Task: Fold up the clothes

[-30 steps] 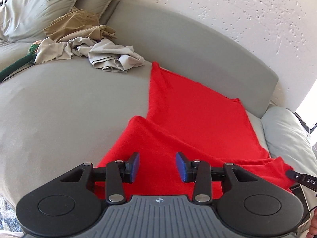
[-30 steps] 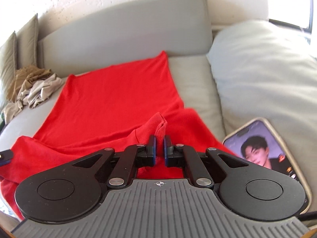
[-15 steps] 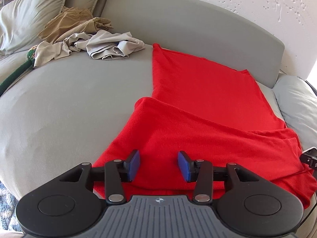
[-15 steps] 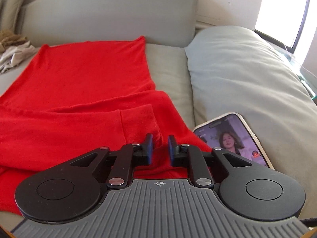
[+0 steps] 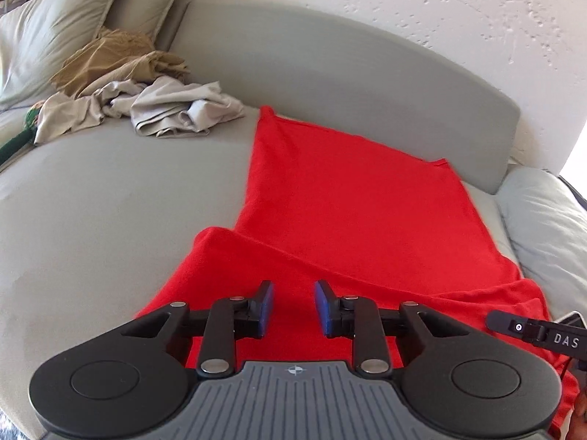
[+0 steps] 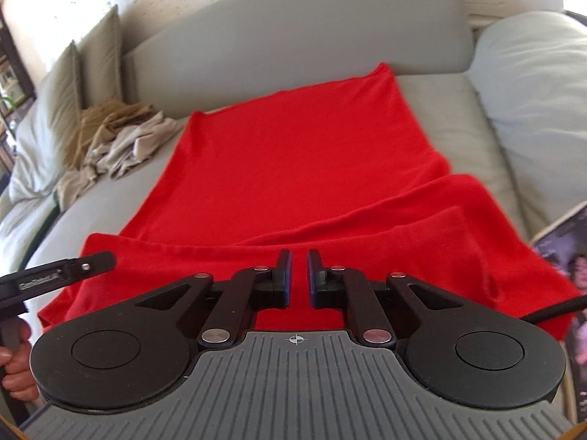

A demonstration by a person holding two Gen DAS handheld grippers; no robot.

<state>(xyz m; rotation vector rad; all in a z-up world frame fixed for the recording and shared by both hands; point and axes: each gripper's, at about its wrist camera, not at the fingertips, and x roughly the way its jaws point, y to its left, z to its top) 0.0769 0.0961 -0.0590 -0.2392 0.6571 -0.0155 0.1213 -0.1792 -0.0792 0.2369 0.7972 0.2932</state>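
1. While the red garment lies flat on the grey sofa, its near edge is folded over.
2. Left gripper parted, empty, above the near fold.
3. Right gripper slightly parted (nothing between).
4. Bare cushion at 9 o'clock; crumpled clothes at 10; phone at 3.

Left wrist view is taken from just behind the left gripper, low over the near edge of the red garment, aimed across the sofa seat toward the backrest and wall. Right wrist view is taken from behind the right gripper, equally low and close, aimed the same way from further right. The red garment, the backrest and the pile of beige clothes are shared. Each gripper is caught at the edge of the other view.
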